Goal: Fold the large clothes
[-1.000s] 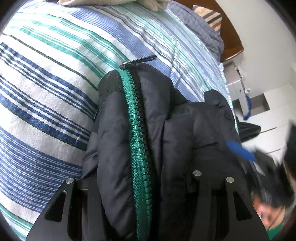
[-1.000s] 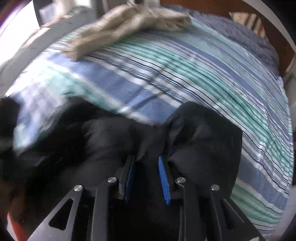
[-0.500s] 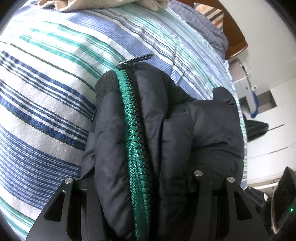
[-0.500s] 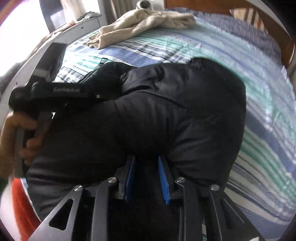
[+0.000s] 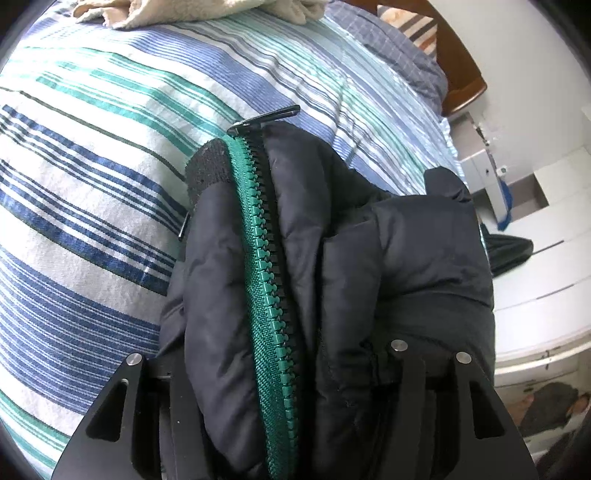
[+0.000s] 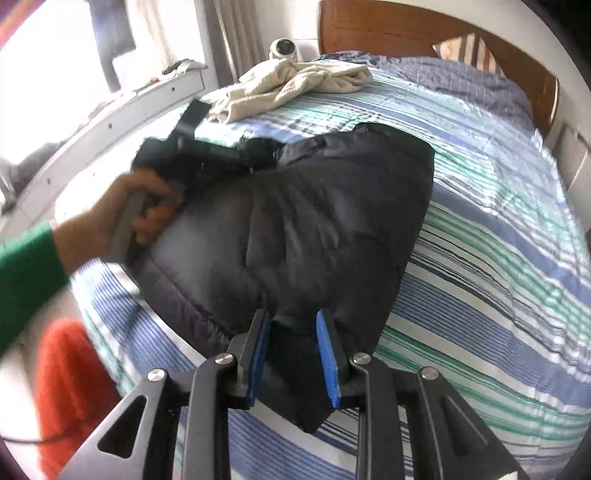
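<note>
A black puffer jacket [image 6: 314,221] with a green zipper [image 5: 266,295] is held stretched above the striped bed. My left gripper [image 5: 295,387] is shut on the jacket's zipper edge; its fingers are buried in the bunched cloth. In the right wrist view the left gripper [image 6: 177,162] shows at the jacket's far left corner, held by a hand. My right gripper [image 6: 293,354] is shut on the jacket's near corner, cloth pinched between its blue pads [image 6: 327,354].
The bed [image 6: 498,258] has a blue, green and white striped cover. A beige garment [image 6: 295,85] lies at its far end near the wooden headboard [image 6: 424,33]. A white cabinet [image 5: 535,277] stands beside the bed. Something orange [image 6: 70,387] lies at lower left.
The jacket has been pulled out wider between the two grippers. The right gripper has drawn back, so more of the jacket and the bed shows. Both grips are unchanged.
</note>
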`<state>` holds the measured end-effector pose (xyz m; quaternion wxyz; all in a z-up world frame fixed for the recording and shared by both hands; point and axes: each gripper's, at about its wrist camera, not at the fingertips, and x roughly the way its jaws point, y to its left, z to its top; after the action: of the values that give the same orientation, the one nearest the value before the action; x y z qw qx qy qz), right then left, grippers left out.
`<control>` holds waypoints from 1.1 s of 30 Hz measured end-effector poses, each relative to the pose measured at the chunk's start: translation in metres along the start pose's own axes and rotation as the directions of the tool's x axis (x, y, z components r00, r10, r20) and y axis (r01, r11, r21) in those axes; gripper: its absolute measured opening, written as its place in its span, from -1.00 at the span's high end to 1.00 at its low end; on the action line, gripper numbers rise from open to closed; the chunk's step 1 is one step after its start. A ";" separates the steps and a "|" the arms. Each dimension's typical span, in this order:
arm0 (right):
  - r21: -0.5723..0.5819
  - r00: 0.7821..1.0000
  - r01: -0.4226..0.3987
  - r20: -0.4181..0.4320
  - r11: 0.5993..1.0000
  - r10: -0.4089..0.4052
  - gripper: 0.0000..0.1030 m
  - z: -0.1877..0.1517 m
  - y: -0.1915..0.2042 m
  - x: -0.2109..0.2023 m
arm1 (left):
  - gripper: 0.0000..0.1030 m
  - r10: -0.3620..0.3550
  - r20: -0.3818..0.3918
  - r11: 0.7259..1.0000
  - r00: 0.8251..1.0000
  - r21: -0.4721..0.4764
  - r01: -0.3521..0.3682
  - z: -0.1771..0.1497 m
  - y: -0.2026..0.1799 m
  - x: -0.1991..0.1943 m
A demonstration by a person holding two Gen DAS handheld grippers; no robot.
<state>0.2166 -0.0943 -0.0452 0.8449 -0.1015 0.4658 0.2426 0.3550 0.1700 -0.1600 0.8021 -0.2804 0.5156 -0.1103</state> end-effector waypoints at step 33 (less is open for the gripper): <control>0.513 0.932 -0.353 0.266 0.782 0.246 -0.47 -0.097 -0.098 -0.051 | -0.83 -0.427 0.035 0.898 0.904 -0.101 0.428 -0.065 0.056 -0.089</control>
<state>0.1717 -0.2330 -0.0613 0.8276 0.2455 0.4456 0.2373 0.2519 0.2356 -0.1439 0.7453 -0.4296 0.4419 -0.2544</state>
